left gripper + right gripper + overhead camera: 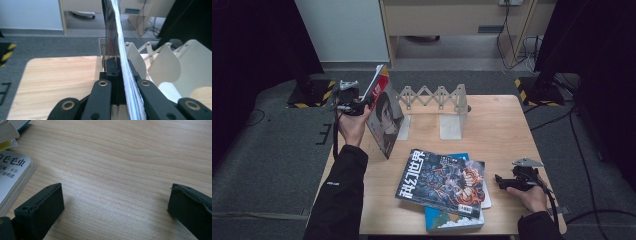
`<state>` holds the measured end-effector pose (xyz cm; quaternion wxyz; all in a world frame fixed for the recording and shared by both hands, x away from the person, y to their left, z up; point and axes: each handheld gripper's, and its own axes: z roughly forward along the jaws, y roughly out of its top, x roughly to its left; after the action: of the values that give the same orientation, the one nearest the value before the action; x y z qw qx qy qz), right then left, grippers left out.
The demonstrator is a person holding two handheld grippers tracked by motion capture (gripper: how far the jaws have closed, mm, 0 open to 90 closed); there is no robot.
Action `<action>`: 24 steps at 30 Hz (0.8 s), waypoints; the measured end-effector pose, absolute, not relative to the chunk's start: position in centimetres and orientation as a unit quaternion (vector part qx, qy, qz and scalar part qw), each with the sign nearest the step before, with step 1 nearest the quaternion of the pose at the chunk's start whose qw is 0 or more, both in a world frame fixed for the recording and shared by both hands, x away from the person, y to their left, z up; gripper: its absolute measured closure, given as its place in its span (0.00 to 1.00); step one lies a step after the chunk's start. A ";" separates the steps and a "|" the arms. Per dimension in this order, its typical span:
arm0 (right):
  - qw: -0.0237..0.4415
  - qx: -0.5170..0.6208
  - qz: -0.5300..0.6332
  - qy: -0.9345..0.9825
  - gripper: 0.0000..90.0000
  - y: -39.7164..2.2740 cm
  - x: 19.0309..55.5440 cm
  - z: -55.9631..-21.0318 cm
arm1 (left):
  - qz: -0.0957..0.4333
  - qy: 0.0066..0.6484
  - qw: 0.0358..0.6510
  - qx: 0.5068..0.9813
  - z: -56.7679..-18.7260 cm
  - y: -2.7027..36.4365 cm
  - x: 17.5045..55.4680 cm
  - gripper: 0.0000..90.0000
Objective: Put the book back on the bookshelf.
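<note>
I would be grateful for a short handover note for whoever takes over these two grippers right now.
Left gripper: shut on the magazine, gripping its edge and holding it upright at the left end of the folding book rack.
Right gripper: open, holding nothing, low over bare table at the right.
Done: one magazine picked up and brought to the rack.
Left: seat it in a slot, then shelve the stack of books lying flat near the front edge.

The high view looks forward and down over the wooden table (502, 125), while both gripper views sit close above that same tabletop, the left one facing the expanding bookstand (175, 62).
</note>
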<state>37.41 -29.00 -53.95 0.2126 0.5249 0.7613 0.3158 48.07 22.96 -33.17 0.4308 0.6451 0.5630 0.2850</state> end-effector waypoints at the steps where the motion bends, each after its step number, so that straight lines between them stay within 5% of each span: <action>1: 0.213 0.524 0.316 0.762 0.00 -29.0 37.4 -53.9 | 0.288 0.563 0.429 0.645 -33.1 22.8 48.2 0.96; 24: 0.212 0.523 0.315 0.763 0.00 -29.0 37.4 -53.9 | 0.329 0.568 0.388 0.647 -32.4 22.3 48.4 0.96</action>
<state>37.42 -29.02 -53.93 0.2116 0.5234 0.7629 0.3150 48.44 22.34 -32.44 0.3878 0.6469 0.5684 0.3288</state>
